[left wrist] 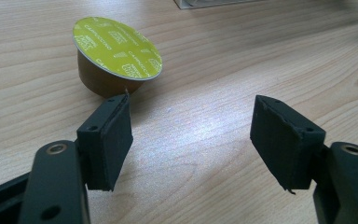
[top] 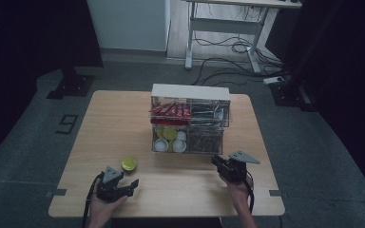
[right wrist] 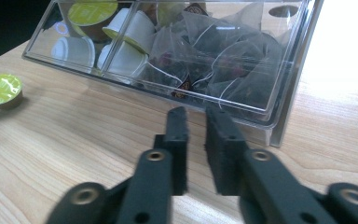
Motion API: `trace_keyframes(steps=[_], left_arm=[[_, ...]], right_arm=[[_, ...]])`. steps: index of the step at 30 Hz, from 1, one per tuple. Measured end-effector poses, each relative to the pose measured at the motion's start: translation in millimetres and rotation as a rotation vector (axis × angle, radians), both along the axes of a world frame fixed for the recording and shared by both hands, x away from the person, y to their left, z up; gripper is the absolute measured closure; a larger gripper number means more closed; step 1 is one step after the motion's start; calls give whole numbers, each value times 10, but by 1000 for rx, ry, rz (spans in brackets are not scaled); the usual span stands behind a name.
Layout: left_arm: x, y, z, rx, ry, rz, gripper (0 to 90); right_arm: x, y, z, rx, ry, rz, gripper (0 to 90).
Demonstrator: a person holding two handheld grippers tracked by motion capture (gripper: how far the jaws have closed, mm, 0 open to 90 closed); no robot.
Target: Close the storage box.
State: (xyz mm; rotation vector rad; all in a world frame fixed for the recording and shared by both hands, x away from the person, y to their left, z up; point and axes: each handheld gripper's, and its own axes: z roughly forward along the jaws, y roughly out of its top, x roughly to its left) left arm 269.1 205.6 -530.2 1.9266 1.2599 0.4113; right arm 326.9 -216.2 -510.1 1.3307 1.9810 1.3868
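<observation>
A brown coffee capsule [top: 129,164] with a yellow-green foil lid lies alone on the wooden table [top: 114,123]. My left gripper [top: 131,186] rests just near and right of it. In the left gripper view the capsule [left wrist: 116,51] lies tilted beyond the tip of the left jaw, and the gripper [left wrist: 191,100] is wide open over bare wood. My right gripper [top: 216,160] sits by the front right corner of a clear plastic organizer [top: 190,118]. In the right gripper view its jaws [right wrist: 196,112] stand a narrow gap apart with nothing between them, pointed at the tea-bag compartment [right wrist: 223,60].
The organizer has two tiers: red sachets [top: 170,110] top left, white and yellow-green capsules [top: 169,139] lower left, tea bags lower right. The loose capsule [right wrist: 0,89] lies left of the box in the right gripper view. Desk legs and cables are on the floor behind the table.
</observation>
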Motion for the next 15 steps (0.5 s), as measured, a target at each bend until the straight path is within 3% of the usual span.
trace_keyframes(steps=[1, 3, 7, 15], left_arm=[[-1, -1, 0, 0, -1, 0, 296], [-2, -8, -2, 1, -2, 0, 296], [0, -13, -7, 6, -1, 0, 295], [-6, -27, -3, 9, -6, -5, 295]], right_arm=[[0, 0, 0, 0, 0, 0, 767], [-32, -14, 7, -20, -13, 7, 669], [-72, -49, 14, -19, -20, -1, 565], [-184, -170, 2, -29, -44, -1, 475]])
